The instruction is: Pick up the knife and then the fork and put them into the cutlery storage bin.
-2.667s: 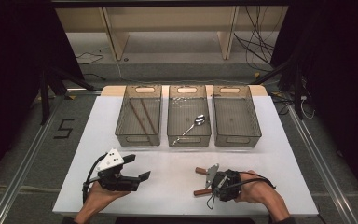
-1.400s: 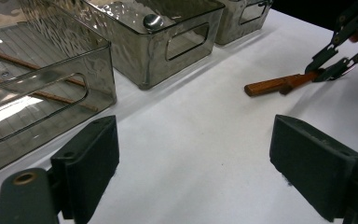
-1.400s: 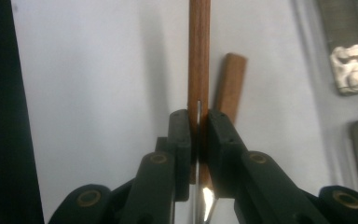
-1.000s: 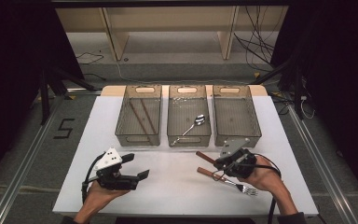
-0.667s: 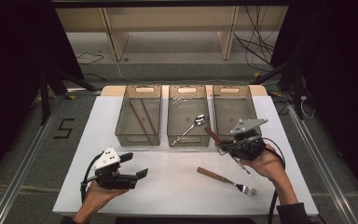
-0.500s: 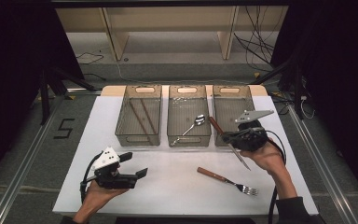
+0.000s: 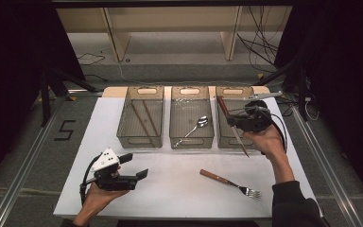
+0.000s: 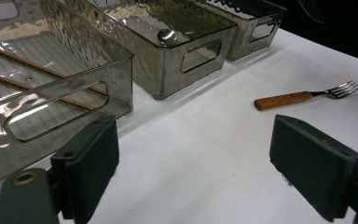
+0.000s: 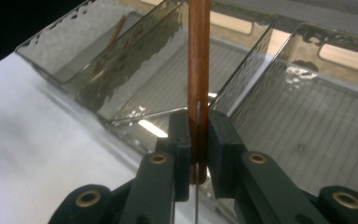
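Wooden-handled knife (image 7: 231, 124) is pinched in the right gripper (image 7: 248, 119) above the right bin (image 7: 227, 91). Left gripper (image 7: 134, 166) rests on the table (image 7: 179, 189), jaws spread and empty.

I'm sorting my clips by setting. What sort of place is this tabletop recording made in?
Probably a lab data-collection bench, not a kitchen: a white table in a dark-curtained frame, loose cables on the floor behind, and three clear sorting bins for cutlery.

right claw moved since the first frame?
Yes. The right claw, shut on the knife, went from the table's near edge up to the right bin; the fork stays behind.
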A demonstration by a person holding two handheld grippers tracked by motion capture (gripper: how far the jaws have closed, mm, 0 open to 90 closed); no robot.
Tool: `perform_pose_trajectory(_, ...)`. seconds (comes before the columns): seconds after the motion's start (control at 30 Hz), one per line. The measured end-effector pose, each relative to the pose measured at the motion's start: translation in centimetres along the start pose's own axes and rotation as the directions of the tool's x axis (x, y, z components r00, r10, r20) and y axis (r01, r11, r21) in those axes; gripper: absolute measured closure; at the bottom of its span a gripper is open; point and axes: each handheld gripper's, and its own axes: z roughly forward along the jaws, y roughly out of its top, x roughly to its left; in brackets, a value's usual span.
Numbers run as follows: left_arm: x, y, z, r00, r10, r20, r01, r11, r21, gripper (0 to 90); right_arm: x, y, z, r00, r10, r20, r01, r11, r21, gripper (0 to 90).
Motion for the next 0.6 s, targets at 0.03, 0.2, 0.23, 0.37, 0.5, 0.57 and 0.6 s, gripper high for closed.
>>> perform_pose_trajectory(0.03, 0.0, 0.0, 0.0, 1.0, -0.001, 0.0, 0.001, 1.0, 0.0, 15.2, -0.2, 0.3, 0.2, 1.0, 0.007, 0.004, -0.007, 1.0, -0.004, 81.2)
perform_pose_trajectory(0.2, 0.0, 0.0, 0.0, 1.0, 0.0, 0.001, 0.0, 1.0, -0.001, 15.2, -1.0, 1.4, 0.7, 0.9988, 0.034, 0.034, -0.034, 0.999, -0.018, 81.2)
perform_pose_trajectory(0.23, 0.0, 0.0, 0.0, 1.0, 0.0, 0.001, 0.0, 1.0, 0.0, 15.2, -1.2, 1.6, 0.8, 0.9984, 0.04, 0.039, -0.039, 0.999, -0.025, 81.2)
perform_pose_trajectory(0.37, 0.0, 0.0, 0.0, 1.0, 0.004, 0.001, -0.004, 1.0, 0.002, 15.2, -2.0, 2.4, 1.3, 0.9954, 0.078, 0.055, -0.075, 0.996, -0.046, 81.2)
perform_pose_trajectory(0.5, 0.0, 0.0, 0.1, 1.0, 0.004, 0.002, -0.004, 1.0, 0.001, 15.2, -3.0, 2.7, 1.8, 0.9889, 0.132, 0.068, -0.127, 0.989, -0.071, 81.2)
perform_pose_trajectory(0.57, 0.0, 0.0, 0.1, 1.0, 0.003, 0.003, -0.003, 1.0, 0.002, 15.2, -3.5, 2.9, 2.0, 0.9853, 0.155, 0.073, -0.149, 0.986, -0.077, 81.2)
perform_pose_trajectory(0.6, 0.0, 0.0, 0.0, 1.0, 0.004, 0.003, -0.004, 1.0, 0.003, 15.2, -3.7, 3.0, 2.1, 0.9819, 0.17, 0.085, -0.162, 0.983, -0.086, 81.1)
